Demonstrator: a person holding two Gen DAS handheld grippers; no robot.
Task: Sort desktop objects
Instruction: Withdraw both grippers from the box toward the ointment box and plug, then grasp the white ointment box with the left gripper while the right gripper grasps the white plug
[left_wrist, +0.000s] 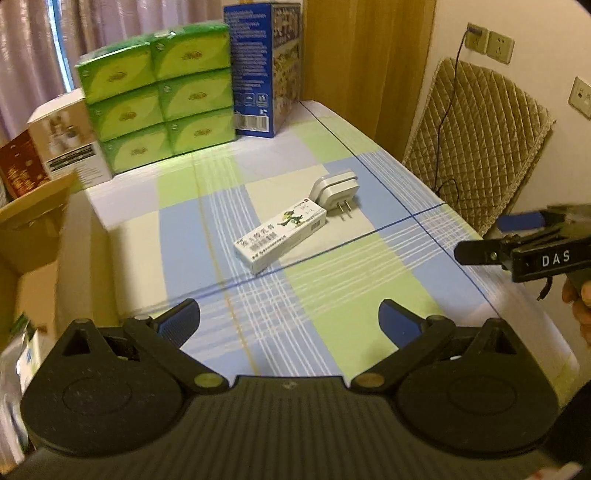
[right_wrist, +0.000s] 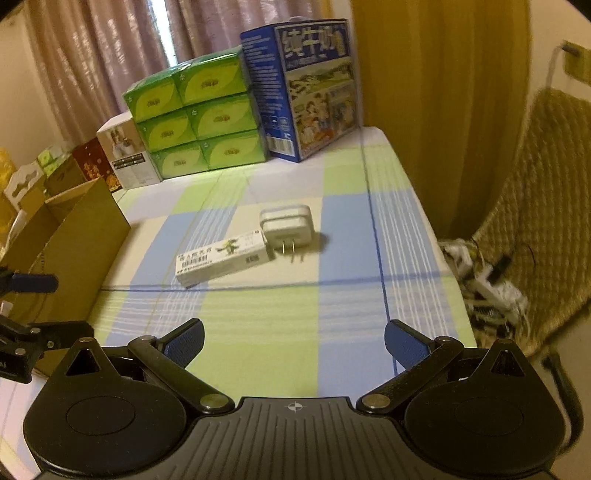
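A white ointment box with a green lizard print lies mid-table, and a white plug adapter with two prongs touches its far end. Both also show in the right wrist view: the box and the adapter. My left gripper is open and empty, hovering over the near part of the checked tablecloth, short of the box. My right gripper is open and empty, also short of the box. The right gripper shows at the right edge of the left wrist view.
A green tissue pack stack, a blue milk carton box and small boxes stand along the table's far edge. An open cardboard box stands at the table's left. A quilted chair stands at the right, with a power strip on its seat.
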